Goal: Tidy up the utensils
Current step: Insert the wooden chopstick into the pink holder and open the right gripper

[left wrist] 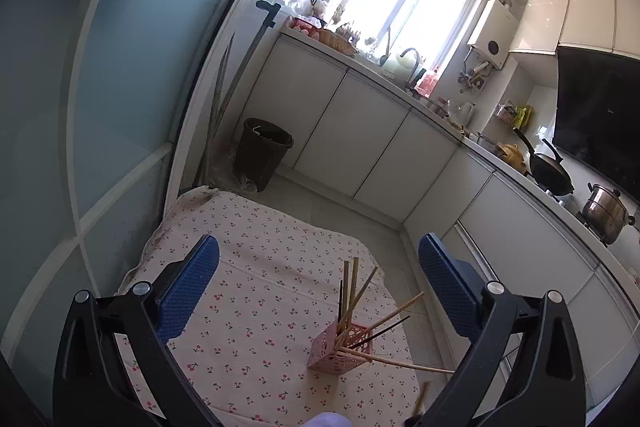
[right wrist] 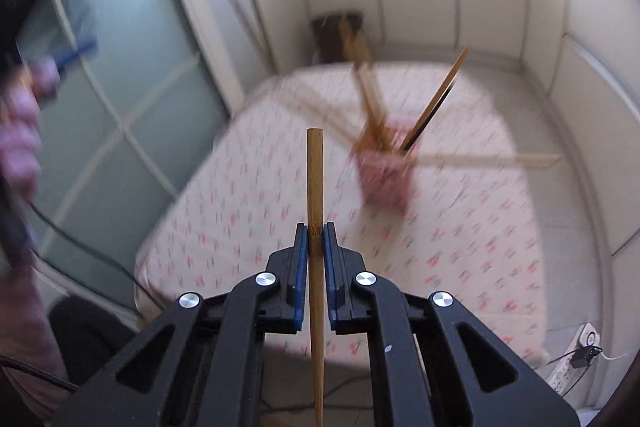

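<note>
Cherry-print cloth (left wrist: 256, 259) covers the table. A pink lattice holder (left wrist: 340, 349) stands near its right edge, holding splayed sticks. Left gripper (left wrist: 318, 281): ribbed blue pads apart, empty. Right gripper (right wrist: 316, 239) clamped on a round bamboo chopstick (right wrist: 315, 179).

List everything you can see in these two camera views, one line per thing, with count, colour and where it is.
table: one, white cloth with red cherries, middle of the floor
holder: one, pink lattice, on the table
chopsticks in holder: several, mostly light wood and at least one black, leaning outward
held chopstick: one, light wood, between the right pads
bin: one, dark, on the floor by the cabinets
wok: one, black, on the stove
pot: one, steel, on the stove
power strip: one, white, on the floor
left hand-held gripper: one, blue pads, open, empty
right hand-held gripper: one, blue pads, shut on the held chopstick
</note>
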Tool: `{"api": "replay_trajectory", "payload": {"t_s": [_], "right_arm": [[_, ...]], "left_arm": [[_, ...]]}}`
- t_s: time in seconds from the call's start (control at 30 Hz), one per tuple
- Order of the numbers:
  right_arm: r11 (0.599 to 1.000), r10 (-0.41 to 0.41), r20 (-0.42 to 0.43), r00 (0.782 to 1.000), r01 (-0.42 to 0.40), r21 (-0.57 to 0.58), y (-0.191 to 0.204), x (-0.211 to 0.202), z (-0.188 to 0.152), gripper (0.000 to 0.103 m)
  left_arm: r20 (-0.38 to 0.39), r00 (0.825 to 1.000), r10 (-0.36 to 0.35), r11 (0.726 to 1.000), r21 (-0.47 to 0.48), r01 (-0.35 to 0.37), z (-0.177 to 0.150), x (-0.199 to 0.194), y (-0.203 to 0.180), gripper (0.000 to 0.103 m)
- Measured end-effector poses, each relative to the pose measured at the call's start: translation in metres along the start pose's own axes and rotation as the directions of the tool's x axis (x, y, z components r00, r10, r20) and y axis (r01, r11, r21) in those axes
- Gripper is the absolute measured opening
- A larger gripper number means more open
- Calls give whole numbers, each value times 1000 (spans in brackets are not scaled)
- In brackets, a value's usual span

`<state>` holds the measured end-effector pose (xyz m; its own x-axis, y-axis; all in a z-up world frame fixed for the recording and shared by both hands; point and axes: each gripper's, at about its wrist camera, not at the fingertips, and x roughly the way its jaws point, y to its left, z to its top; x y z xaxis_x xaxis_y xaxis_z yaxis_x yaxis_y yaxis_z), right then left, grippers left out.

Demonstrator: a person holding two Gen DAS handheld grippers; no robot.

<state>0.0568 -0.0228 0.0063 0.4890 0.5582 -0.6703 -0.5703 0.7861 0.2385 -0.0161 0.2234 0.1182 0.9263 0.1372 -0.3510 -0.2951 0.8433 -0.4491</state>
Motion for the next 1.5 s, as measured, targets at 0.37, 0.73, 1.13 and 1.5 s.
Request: {"api": "replay_trajectory", "payload": {"t_s": [0.37,0.73,1.13,1.5], "right_arm": [[993,-72,570,818,7,116,-13,-76,80,8],[1000,24,257,966,-18,-24,-13,-22,122,8],[979,-172,689,704,201,39,0,-56,103,8],[968,-250,718,650,170,183,-25,12,141,8]], "left_arm": [[1,1000,6,1000,23,-6,-14,14,-13,96],[-52,999,7,1000,14,-6,-19,31,-9,96],[-39,999,20,1000,-9,-20,-18,28,-8,96],[-88,995,55,998,-29,-58,-19,57,5,96]]}}
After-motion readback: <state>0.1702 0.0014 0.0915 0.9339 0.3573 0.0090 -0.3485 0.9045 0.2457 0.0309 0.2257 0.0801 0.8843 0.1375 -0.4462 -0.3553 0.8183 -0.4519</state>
